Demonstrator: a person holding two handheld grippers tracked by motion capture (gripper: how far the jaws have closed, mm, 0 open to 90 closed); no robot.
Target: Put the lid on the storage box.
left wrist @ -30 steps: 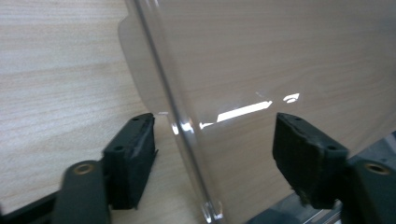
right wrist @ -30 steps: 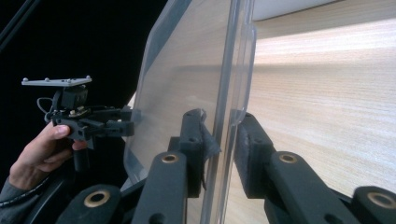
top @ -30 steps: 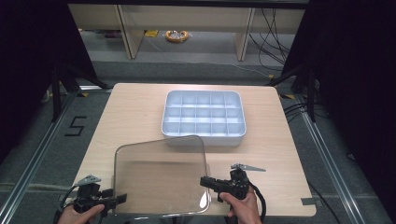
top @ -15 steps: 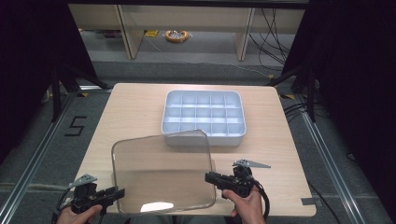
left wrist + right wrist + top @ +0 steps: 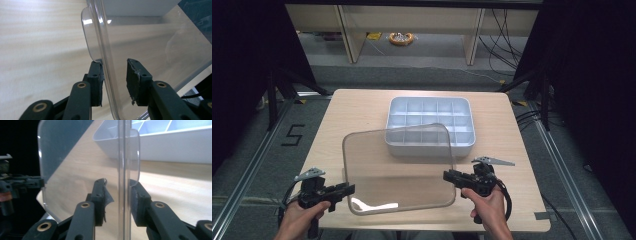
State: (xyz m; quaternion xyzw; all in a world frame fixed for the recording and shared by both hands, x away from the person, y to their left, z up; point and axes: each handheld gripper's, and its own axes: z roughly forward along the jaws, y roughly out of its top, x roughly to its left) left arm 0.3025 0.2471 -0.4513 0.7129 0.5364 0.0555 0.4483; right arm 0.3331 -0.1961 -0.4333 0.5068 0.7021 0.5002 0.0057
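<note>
A clear plastic lid point(image 5: 398, 170) hangs tilted above the wooden table point(image 5: 362, 107), its far edge over the white compartment tray point(image 5: 431, 126). The left gripper point(image 5: 348, 190) pinches its left rim, the right gripper point(image 5: 450, 176) its right rim, whose jaws have just eased slightly. Bare tabletop lies around.

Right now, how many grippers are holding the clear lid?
2. The left gripper grips the clear lid's left edge; the right gripper grips its right edge, near the compartment tray.
</note>
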